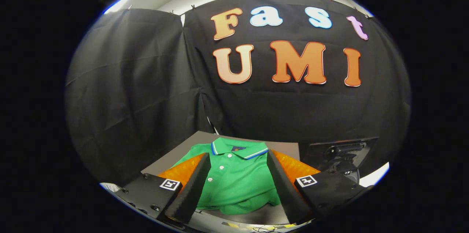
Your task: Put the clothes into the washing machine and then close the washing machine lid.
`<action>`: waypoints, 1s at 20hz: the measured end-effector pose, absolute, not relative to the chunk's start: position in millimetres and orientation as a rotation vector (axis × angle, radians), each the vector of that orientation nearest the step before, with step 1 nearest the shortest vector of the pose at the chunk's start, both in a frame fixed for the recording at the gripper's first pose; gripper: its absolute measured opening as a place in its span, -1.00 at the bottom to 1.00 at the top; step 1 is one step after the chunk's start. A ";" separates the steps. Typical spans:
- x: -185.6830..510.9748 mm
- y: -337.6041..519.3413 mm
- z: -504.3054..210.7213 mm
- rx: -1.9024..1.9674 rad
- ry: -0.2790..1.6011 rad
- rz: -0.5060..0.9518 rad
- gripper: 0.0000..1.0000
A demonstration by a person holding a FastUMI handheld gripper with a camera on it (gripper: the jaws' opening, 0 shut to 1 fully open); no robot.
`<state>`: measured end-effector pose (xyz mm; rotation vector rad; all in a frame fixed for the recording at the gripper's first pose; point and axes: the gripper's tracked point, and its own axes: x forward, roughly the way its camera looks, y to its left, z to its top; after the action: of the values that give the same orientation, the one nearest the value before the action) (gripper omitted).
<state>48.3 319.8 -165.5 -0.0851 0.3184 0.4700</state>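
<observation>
No readable text: a small emblem inside the green polo shirt (238,178) collar is too small.

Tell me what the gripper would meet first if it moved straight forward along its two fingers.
Most likely the green polo shirt. It lies on the grey surface between the open gripper's fingers and just ahead of them. Depth is unclear, so a high path might pass over it toward the black cloth wall.

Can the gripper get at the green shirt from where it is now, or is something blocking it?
Probably yes. The gripper is open, and the green shirt lies flat on the grey table between and just ahead of its fingers. Nothing lies over the shirt; the black machine part stands off to one side.
</observation>
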 end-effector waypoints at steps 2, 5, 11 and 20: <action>52.1 329.7 -186.8 -0.097 0.366 0.473 0.98; 57.7 344.3 -220.4 -0.121 0.438 0.477 0.99; 66.8 358.2 -267.6 -0.222 0.531 0.449 0.99; 71.1 360.6 -277.6 -0.247 0.493 0.462 0.70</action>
<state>71.1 360.6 -277.6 -0.2473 0.4934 0.4624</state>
